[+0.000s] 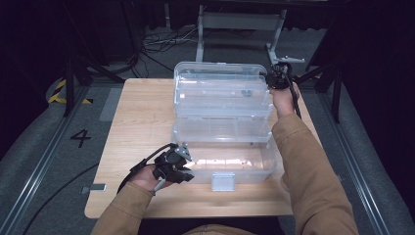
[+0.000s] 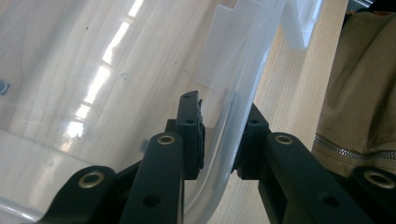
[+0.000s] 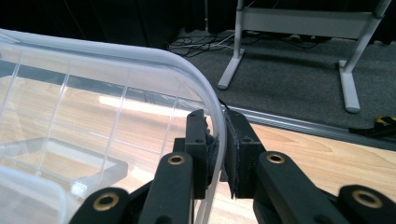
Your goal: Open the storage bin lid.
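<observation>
Both pairs of jaws clamp the clear box (image 1: 222, 122): left gripper (image 2: 218, 140) its near wall, right gripper (image 3: 217, 156) its far rim.

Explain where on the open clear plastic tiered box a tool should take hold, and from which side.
Grip the thin rim of the clear box, one jaw inside, one outside. The right tool takes the far lid's curved right corner from its outer side; the left tool takes the near tray's left front corner. The walls are slim enough to pinch, though smooth, so probably slippery.
</observation>
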A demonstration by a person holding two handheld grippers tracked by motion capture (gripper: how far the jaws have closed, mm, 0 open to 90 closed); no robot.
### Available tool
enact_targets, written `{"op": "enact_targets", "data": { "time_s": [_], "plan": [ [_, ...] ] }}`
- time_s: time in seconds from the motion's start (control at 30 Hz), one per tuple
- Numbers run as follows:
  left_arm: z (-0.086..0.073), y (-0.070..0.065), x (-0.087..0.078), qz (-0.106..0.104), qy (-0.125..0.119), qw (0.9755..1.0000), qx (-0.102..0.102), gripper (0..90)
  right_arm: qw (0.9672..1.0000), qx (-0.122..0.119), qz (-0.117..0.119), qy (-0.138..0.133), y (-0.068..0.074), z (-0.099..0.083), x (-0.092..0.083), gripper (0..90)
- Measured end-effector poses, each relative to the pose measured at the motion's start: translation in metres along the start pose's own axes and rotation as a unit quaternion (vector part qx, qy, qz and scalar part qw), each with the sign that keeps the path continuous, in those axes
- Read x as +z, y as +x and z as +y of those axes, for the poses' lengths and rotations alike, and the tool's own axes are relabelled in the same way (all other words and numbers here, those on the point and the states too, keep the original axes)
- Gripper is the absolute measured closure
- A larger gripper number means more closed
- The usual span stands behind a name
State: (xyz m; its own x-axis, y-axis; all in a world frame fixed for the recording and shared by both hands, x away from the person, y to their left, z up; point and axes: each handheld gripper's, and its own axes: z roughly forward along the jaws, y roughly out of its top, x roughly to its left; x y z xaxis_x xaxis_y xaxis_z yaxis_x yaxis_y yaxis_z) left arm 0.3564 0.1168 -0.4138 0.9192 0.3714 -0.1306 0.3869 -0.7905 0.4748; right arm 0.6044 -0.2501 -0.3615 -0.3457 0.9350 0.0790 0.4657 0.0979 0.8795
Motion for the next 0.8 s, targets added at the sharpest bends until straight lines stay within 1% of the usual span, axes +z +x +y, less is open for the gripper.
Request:
{"op": "enact_targets", "data": {
  "time_s": [0.4,0.47,0.5,0.67,0.73,0.77,0.8],
  "plan": [
    [0.0,0.0,0.0,-0.002,0.001,1.0,-0.001,76.0,0.9998,0.003,0.008,0.016,-0.005,-0.006,0.012,81.8],
    [0.0,0.0,0.0,-0.002,0.001,1.0,-0.005,75.9,0.9997,0.006,0.009,0.02,-0.006,-0.007,0.013,81.9],
    [0.0,0.0,0.0,-0.002,0.001,1.0,-0.001,75.9,0.9997,0.007,0.009,0.022,-0.006,-0.007,0.014,81.9],
    [0.0,0.0,0.0,-0.002,0.001,1.0,-0.001,75.9,0.9995,0.008,0.009,0.03,-0.007,-0.01,0.018,82.2],
    [0.0,0.0,0.0,-0.002,0.001,1.0,-0.005,75.9,0.9994,0.008,0.009,0.033,-0.008,-0.01,0.02,82.2],
    [0.0,0.0,0.0,-0.001,0.0,1.0,-0.002,76.0,0.9993,0.008,0.009,0.035,-0.008,-0.011,0.02,82.2],
    [0.0,0.0,0.0,-0.001,0.002,1.0,-0.005,75.9,0.9993,0.01,0.009,0.036,-0.008,-0.011,0.021,82.2]
  ]
}}
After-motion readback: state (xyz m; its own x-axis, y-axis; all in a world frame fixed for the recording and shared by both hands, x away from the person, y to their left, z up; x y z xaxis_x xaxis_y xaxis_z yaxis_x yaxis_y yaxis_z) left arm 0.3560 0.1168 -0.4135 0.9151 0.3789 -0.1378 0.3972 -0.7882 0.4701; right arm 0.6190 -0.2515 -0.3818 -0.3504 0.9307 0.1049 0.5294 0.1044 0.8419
